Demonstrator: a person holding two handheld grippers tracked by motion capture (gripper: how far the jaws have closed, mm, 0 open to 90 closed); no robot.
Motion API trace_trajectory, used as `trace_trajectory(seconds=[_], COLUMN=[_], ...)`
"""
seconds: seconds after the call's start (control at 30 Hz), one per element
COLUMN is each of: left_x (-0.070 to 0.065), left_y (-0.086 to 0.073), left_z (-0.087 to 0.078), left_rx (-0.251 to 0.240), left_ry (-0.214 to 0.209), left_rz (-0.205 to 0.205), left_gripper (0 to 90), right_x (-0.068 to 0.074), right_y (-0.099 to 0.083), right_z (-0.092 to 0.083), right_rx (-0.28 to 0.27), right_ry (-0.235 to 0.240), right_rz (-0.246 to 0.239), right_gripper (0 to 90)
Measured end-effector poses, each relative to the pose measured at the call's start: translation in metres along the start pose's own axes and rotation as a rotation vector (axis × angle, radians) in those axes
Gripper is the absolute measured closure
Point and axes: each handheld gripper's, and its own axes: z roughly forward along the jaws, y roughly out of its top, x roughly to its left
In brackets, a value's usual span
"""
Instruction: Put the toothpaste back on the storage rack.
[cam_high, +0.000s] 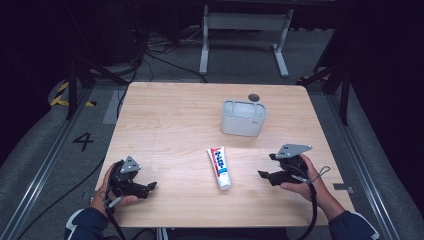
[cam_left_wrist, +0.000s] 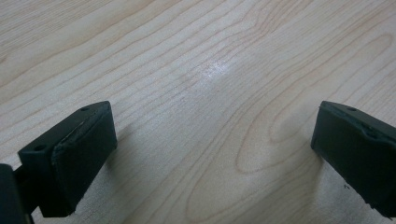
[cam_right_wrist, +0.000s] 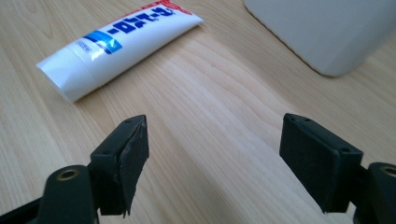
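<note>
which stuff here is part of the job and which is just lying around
In the job:
- toothpaste tube, lying flat on the table
- right tongs, open, pointed toward the tube
- likely the white holder, upright behind the tube

Lying about:
- left tongs, open over bare wood
- dark round spot beyond the holder

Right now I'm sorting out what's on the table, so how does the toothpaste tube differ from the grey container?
The toothpaste tube lies flat on its side; the grey container stands upright with its open top up. The tube is white with blue and red print; the container is plain light grey. The tube is slim and sits nearer the person; the container is bulkier and farther back. Both rest on the wooden table, untouched by either gripper.
</note>
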Motion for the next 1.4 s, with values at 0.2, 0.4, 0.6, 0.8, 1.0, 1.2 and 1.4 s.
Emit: trace_trajectory(seconds=[0.2,0.4,0.6,0.8,1.0,1.2,1.4], left_x=[0.0,0.0,0.0,0.0,0.001,0.001,0.001], left_y=[0.0,0.0,0.0,0.0,0.0,0.0,0.0], left_z=[0.0,0.0,0.0,0.0,0.0,0.0,0.0], left_rx=[0.0,0.001,0.0,0.006,0.001,0.001,0.001], left_ry=[0.0,0.001,0.0,0.002,-0.003,-0.003,-0.003], left_rz=[0.0,0.002,0.0,-0.002,0.001,0.002,0.001], left_gripper=[0.5,0.5,0.5,0.4,0.4,0.4,0.4], right_x=[0.011,0.019,0.025,0.035,0.043,0.046,0.046], right_y=[0.017,0.034,0.05,0.069,0.087,0.095,0.097], right_z=[0.014,0.02,0.03,0.052,0.068,0.083,0.099], right_rx=[0.013,0.009,0.009,0.035,0.055,0.077,0.126], right_ry=[0.018,0.043,0.048,0.069,0.062,0.06,0.069], right_rz=[-0.037,-0.052,-0.059,-0.073,-0.066,-0.048,-0.021], right_gripper=[25.1,25.4,25.6,26.1,26.2,26.2,26.7])
